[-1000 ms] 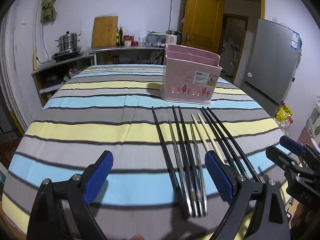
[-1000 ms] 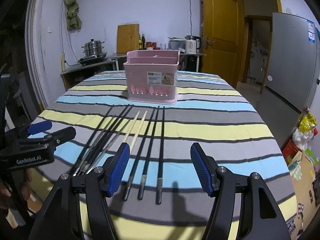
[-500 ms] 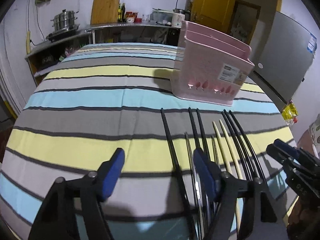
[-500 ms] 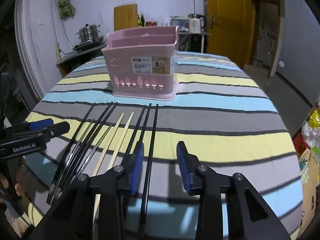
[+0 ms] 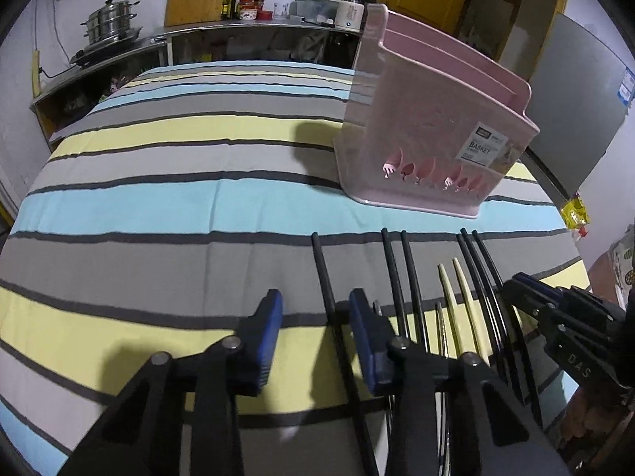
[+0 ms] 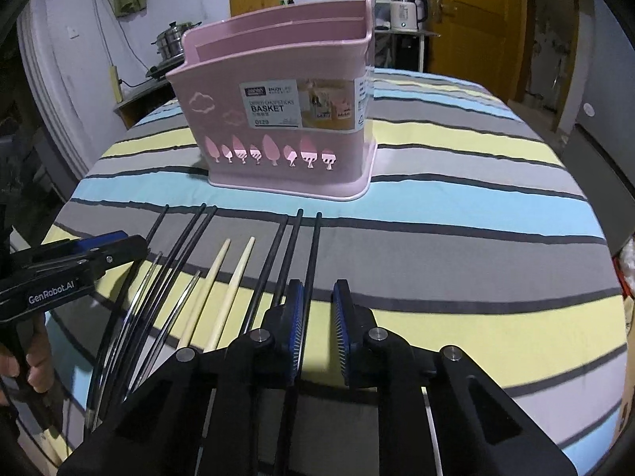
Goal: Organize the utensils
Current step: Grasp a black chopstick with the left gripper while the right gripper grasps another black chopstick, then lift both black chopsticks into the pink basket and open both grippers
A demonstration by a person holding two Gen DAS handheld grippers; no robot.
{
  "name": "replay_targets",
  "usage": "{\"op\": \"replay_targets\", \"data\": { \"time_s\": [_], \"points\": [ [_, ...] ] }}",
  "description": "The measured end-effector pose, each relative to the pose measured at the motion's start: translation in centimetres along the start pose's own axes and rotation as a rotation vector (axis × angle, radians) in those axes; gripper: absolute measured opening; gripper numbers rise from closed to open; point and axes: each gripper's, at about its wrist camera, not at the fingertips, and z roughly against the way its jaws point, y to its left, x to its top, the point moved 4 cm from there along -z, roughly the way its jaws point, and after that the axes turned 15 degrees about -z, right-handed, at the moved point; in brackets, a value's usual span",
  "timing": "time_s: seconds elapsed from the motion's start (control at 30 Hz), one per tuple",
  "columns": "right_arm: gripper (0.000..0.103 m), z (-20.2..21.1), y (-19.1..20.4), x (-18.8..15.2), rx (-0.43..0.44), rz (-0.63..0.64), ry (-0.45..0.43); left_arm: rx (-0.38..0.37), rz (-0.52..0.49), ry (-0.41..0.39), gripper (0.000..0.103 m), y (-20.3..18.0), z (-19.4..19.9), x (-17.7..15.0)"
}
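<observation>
Fingers [image 5: 274, 333] of the left gripper [image 5: 315, 341] are seen parted, straddling the leftmost black chopstick [image 5: 323, 277], which runs up between the blue pads; no contact with either pad can be confirmed. Fingers [image 6: 341, 317] of the right gripper [image 6: 319, 319] are likewise parted by a narrow gap, and the rightmost black chopstick [image 6: 313, 254] passes just inside the left pad; whether it is touched cannot be told.

A row of chopsticks is laid lengthwise on the striped tablecloth [image 6: 456, 206], tips towards the pink basket [image 6: 278, 119]. A pale wooden pair [image 6: 234, 273] is noted near the middle of the row, black sticks on either side, and thin metallic ones [image 6: 178, 305] among the black sticks to the left of it.

The basket stands upright on a blue stripe, just beyond the chopstick tips and apart from them, with a label on its front. No utensil can be seen in its compartments from these views.

A counter [image 5: 198, 35] with a steel pot [image 5: 107, 23] is recorded behind the table.
</observation>
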Motion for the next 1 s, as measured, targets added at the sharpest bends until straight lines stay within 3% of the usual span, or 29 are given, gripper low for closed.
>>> {"op": "replay_targets", "data": {
  "time_s": [0.13, 0.33, 0.4, 0.53, 0.73, 1.0],
  "points": [
    [0.015, -0.6, 0.2, 0.5, 0.003, 0.005, 0.014, 0.003, 0.008, 0.014, 0.026, 0.3, -0.4, 0.5],
    [0.014, -1.6, 0.2, 1.8, 0.012, -0.012, 0.052, 0.018, -0.035, 0.041, 0.025, 0.0, -1.2, 1.2],
    [0.010, -1.8, 0.3, 2.0, 0.010, -0.015, 0.059, 0.025, -0.053, 0.053, 0.024, -0.2, -1.4, 1.6],
    [0.006, -2.2, 0.5, 2.5, 0.025, -0.028, 0.076, 0.019, -0.065, 0.059, 0.008, -0.2, -1.6, 1.9],
    [0.005, -1.1, 0.8, 3.1, 0.056, -0.035, 0.063, -0.040, -0.033, 0.051, 0.007, -0.2, -1.0, 2.0],
    [0.005, 2.2, 1.3, 4.3, 0.092, -0.025, 0.010, -0.076, -0.061, -0.030, 0.006, -1.0, 3.1, 3.5]
  ]
}}
